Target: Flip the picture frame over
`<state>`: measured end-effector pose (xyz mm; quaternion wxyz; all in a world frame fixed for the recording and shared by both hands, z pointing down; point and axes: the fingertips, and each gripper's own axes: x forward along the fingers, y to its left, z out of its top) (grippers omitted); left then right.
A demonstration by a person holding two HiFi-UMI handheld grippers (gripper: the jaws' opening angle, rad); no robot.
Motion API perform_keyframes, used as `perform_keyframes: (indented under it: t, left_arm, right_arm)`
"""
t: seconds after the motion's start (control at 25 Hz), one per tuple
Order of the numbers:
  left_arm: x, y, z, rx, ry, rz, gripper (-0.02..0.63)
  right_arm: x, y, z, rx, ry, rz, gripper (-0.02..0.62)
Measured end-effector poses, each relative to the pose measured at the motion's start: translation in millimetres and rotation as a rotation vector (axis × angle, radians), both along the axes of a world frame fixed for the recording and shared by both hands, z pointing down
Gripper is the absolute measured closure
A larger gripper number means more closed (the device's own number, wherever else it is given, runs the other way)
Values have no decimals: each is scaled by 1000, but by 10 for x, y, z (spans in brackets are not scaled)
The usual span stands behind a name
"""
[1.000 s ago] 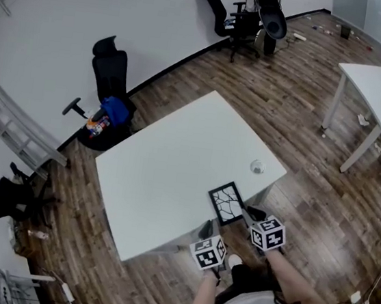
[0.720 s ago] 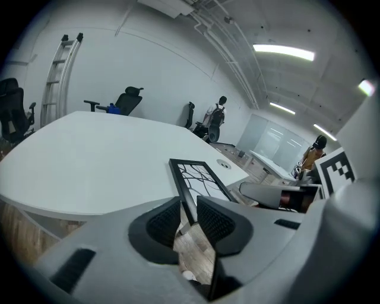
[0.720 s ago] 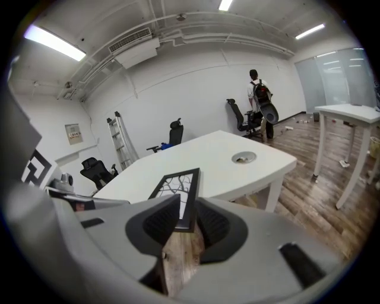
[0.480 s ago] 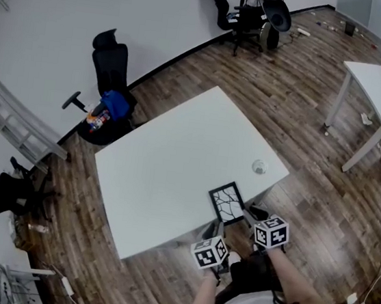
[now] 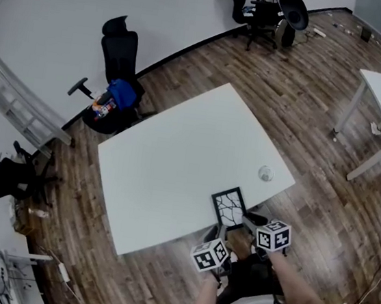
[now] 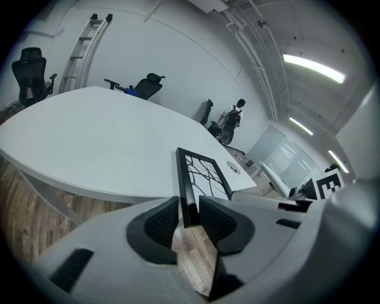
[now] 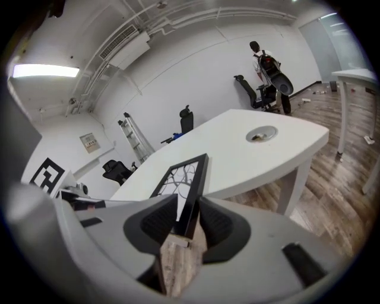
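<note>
Head view: picture frame (face up)

Grey left gripper, right gripper; black ribbed pads, black-and-white marker cubes.

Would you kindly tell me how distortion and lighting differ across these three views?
Head view: mild wide-angle curving, even light on the table, no glare. Left gripper view: strong fisheye with a black rim; the ceiling light strip is blown out. Right gripper view: same fisheye; the ceiling lamp glares; the picture frame is sharp.
</note>
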<state>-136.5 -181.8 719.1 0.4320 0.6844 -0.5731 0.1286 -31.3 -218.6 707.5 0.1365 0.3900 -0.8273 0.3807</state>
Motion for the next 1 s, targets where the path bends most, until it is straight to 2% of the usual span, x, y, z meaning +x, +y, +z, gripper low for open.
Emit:
perform_keyframes:
  t: [0.2, 0.6, 0.76, 1.0]
  left_arm:
    - [6, -55, 57, -32, 37, -18, 509]
    - [48, -107, 139, -62, 75, -2, 516]
    - [24, -136, 129, -86, 114, -15, 520]
    - [32, -149, 129, -119, 122, -19, 522]
  right_arm:
    - [-24, -20, 82, -46, -50, -19, 474]
    - [-37, -84, 136, -141, -173, -25, 474]
    - [-37, -96, 92, -152, -210, -27, 492]
    - [-14, -136, 19, -152, -245, -40, 495]
